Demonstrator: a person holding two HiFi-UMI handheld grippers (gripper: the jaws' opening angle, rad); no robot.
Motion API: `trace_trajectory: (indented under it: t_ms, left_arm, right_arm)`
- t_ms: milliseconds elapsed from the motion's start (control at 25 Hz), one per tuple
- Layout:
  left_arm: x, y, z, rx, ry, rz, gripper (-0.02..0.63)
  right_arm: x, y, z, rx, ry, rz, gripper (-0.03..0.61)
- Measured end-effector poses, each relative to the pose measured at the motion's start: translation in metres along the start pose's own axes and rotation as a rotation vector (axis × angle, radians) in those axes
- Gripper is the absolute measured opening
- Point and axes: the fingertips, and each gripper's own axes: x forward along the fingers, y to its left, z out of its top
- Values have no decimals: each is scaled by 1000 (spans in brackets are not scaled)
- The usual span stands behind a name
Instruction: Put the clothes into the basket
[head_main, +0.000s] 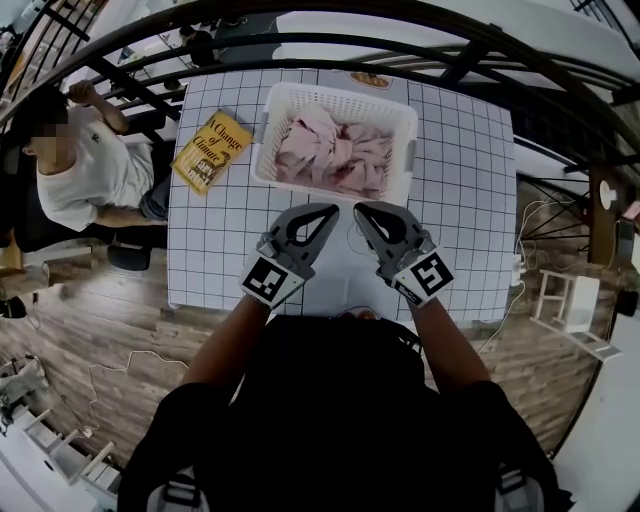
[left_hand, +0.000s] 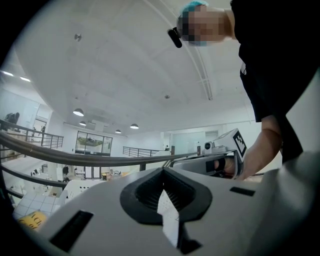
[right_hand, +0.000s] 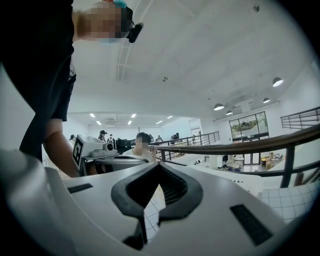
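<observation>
Head view showed pink clothes (head_main: 335, 150) heaped inside the white basket (head_main: 340, 95) at the worktop's (head_main: 470, 220) far edge. Left tongs (head_main: 333, 210) and right tongs (head_main: 360, 210) hovered toward its near edge, both clenched, empty.

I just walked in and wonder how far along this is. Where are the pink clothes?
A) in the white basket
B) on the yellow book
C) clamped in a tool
A: the pink clothes lie heaped inside the white basket.
</observation>
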Motion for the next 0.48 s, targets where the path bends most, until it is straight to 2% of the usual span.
trace_trajectory:
  t_ms: [320,480]
  left_arm:
    - [-1,-2,-6,-3,15,2,0]
    - [-1,-4,-7,-7,19,1,0]
  right_arm:
    - [2,11,-6,-50,43,15,15]
    - [2,13,-6,-13,49,17,15]
